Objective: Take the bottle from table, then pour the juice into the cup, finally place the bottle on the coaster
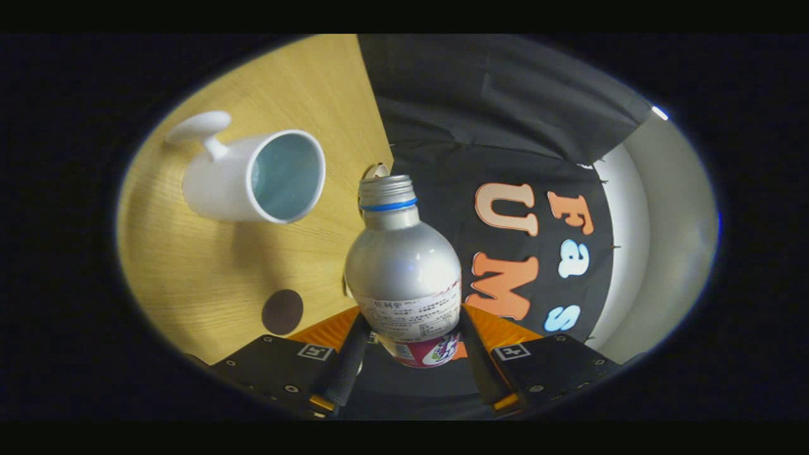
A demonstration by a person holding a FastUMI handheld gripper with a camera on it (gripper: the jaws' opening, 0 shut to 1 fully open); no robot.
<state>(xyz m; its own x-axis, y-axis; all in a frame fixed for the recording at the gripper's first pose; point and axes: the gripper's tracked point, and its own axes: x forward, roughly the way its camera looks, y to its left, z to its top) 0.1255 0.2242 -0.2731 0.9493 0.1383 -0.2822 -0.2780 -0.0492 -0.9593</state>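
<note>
Wooden table (208, 278); tool (411, 335) grips capless silver bottle (404, 265).

Staged recording booth, not lived-in room: black cloth wall (505, 126) hung beyond claw (411, 354), pale wood tabletop (189, 284) ahead, plain grey surface behind cloth.

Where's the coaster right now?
In the gripper view the dark round coaster lies on the wooden table, beside the held bottle, nearer the fingers than the white cup.
</note>
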